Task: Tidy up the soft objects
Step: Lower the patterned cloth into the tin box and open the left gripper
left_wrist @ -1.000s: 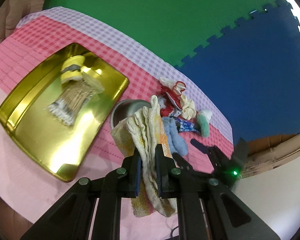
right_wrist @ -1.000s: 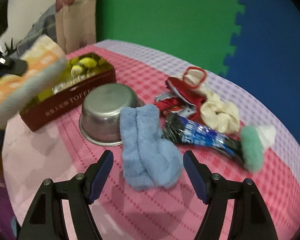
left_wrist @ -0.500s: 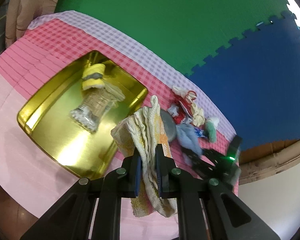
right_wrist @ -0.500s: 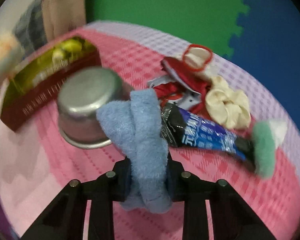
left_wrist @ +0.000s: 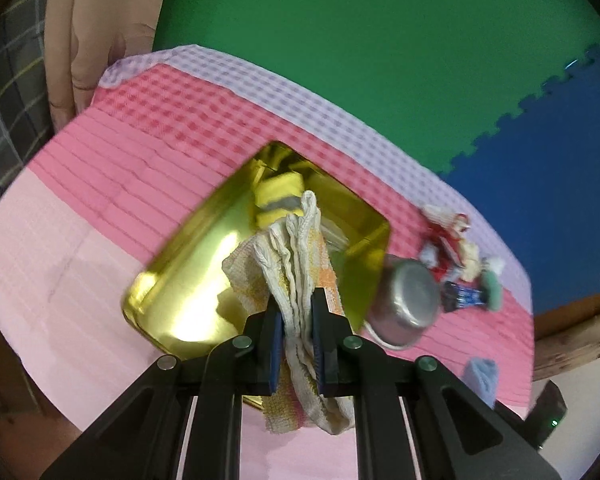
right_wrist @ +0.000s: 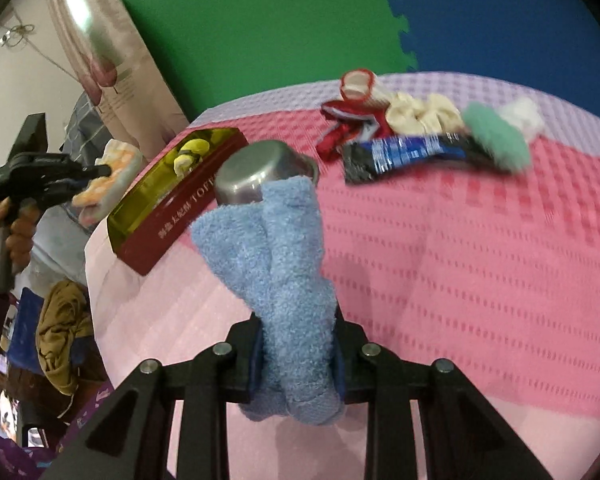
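Note:
My left gripper (left_wrist: 297, 320) is shut on a cream and orange checked cloth (left_wrist: 296, 256), held above the near edge of the gold tin tray (left_wrist: 188, 280). A yellow and grey rolled sock (left_wrist: 278, 196) lies in the tray. My right gripper (right_wrist: 298, 354) is shut on a light blue fuzzy sock (right_wrist: 284, 248), lifted off the pink tablecloth (right_wrist: 460, 240). The tray (right_wrist: 172, 204) and the left gripper with its cloth (right_wrist: 108, 176) show at the left of the right wrist view. A cream scrunchie (right_wrist: 420, 114) and a green fuzzy sock (right_wrist: 496, 140) lie at the back.
An upturned steel bowl (left_wrist: 406, 300) sits right of the tray. Beyond it lie red items (right_wrist: 348, 128) and a dark blue packet (right_wrist: 404, 152). Green and blue foam mats (left_wrist: 380, 60) cover the floor behind the table. Clutter (right_wrist: 60, 328) stands left of the table.
My right gripper has closed on the blue sock and lifted it off the table. My left gripper has moved left with the cloth to above the tray.

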